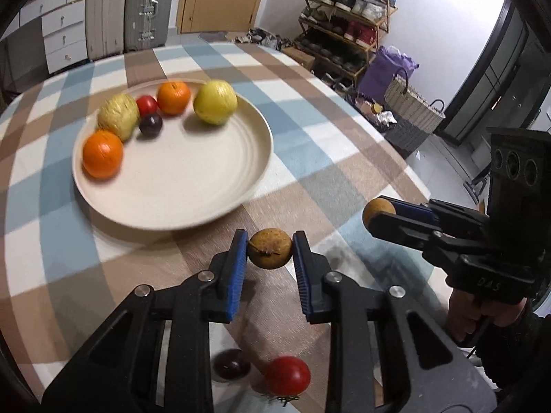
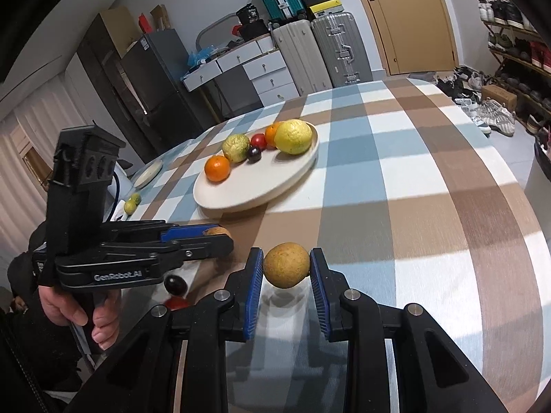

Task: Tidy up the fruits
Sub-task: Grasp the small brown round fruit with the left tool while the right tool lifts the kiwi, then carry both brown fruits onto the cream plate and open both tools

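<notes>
The left gripper (image 1: 270, 249) pinches a small round brown fruit (image 1: 270, 248) above the checked tabletop (image 1: 344, 144); the right gripper (image 2: 286, 270) pinches another brown round fruit (image 2: 286, 270). I think each should go to the bare part of the cream round plate (image 1: 179, 186), released low and one after another.

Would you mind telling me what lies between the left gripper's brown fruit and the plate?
Only bare checkered tablecloth separates the brown fruit in the left gripper from the plate, shown in the left wrist view.
</notes>
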`<state>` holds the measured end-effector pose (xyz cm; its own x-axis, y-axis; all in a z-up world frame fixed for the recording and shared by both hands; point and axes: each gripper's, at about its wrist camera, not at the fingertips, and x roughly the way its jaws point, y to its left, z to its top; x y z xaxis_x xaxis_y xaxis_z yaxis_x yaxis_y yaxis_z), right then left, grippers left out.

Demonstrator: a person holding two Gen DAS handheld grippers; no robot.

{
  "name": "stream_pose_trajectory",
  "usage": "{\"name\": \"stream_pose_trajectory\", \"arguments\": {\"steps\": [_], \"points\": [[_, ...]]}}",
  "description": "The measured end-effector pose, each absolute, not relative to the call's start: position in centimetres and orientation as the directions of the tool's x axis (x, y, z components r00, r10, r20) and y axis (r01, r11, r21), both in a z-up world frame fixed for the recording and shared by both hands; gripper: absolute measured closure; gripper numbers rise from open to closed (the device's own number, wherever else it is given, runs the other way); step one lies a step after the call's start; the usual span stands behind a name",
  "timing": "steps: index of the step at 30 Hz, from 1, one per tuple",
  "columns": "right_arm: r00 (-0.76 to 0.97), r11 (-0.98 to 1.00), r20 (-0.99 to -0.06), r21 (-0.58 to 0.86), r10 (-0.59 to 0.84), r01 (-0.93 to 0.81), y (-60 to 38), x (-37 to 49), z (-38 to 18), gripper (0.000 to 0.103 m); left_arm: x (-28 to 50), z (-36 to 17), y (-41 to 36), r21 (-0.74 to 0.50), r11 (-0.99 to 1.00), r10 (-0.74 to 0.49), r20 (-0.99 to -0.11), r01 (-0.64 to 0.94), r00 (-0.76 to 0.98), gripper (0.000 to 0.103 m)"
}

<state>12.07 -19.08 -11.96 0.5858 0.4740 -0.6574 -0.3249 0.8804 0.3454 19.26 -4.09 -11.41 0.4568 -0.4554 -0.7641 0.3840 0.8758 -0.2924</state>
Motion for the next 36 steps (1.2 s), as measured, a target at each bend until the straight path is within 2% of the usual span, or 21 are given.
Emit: {"name": "stream_pose_trajectory", "arguments": {"steps": [6,20,26,36], "points": [[0.581,0.863,-0.638,0.373,0.506,-0.342,-18.4,14.8,-10.0,0.075,21.0,-10.0,-2.0,-0.311,0.881,-0.459,-0.743,0.356,0.487,0.079],[0.566,0.84,-0.637,0.272,0.523,-0.47,-13.7,24.0,-6.7,0.075,26.4,-8.3,0.9,-0.276,0.923,-0.384,-0.691,0.267,0.612,0.079],[0.525,0.828,-0.66,0.296,0.538,-0.476,-11.9,28.6,-7.4,0.075,28.4,-9.5,1.5,-0.222,0.952,-0.305,-0.72,0.211,0.623,0.079],[0.454,0.826,-0.722,0.297,0.523,-0.479,-8.8,32.2,-10.4,0.075,29.6,-11.3,1.5,-0.182,0.957,-0.286,-0.736,0.228,0.613,0.079]]}}
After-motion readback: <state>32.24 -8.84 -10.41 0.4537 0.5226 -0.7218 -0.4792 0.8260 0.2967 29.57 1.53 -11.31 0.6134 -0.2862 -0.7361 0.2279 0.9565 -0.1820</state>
